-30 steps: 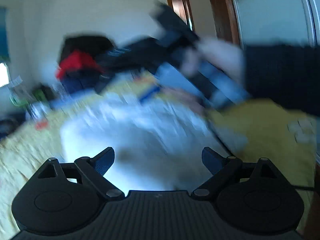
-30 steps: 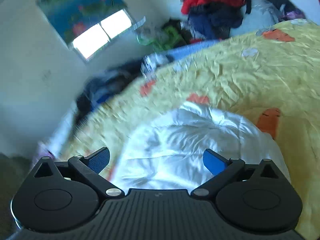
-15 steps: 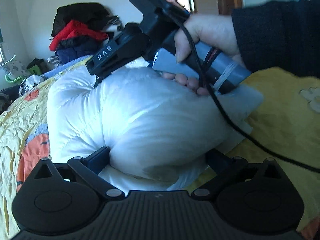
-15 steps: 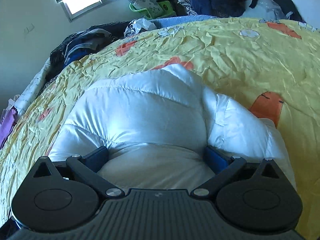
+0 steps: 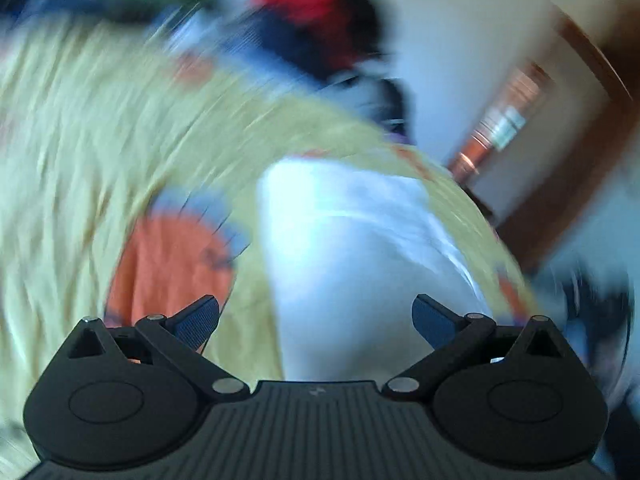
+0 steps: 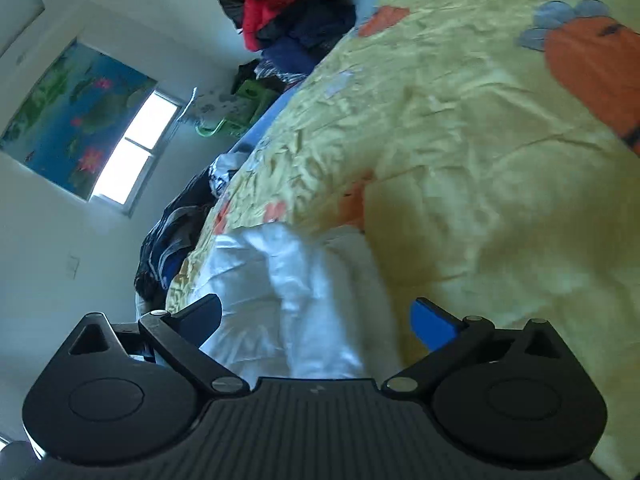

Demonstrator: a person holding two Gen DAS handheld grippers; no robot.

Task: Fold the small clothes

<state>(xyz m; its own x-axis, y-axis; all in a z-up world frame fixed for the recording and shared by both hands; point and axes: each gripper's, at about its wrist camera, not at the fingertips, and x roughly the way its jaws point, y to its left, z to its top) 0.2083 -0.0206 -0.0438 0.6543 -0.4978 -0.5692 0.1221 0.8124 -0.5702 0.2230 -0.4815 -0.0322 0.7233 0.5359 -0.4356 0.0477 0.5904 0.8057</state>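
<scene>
A: What takes up most of both views?

B: The yellow bedspread [image 6: 460, 168], crumpled, with orange and grey-blue printed patches. I'll place everything against it.

A: And the garment?

B: A white padded jacket [image 5: 352, 264] lies bunched on the bedspread. In the left wrist view it runs up the middle, blurred, with an orange patch of the print just to its left. In the right wrist view the same jacket [image 6: 296, 300] sits at the bedspread's lower left part, close in front of the tool.

A: Anything beyond the bedspread?

B: A pile of clothes [image 6: 288, 12], red, black and navy, stands past its far edge. In the right wrist view more dark clothing [image 6: 176, 240] lies heaped along the bedspread's side edge, under a window [image 6: 136, 148] in the wall.

A: The claws?

B: The left gripper [image 5: 316, 320] stands spread wide above the bedspread; the jacket shows in the gap, but neither pad presses it. The right gripper [image 6: 316, 320] is wide too, the jacket's white cloth showing between its fingers, and no pad grips it.
</scene>
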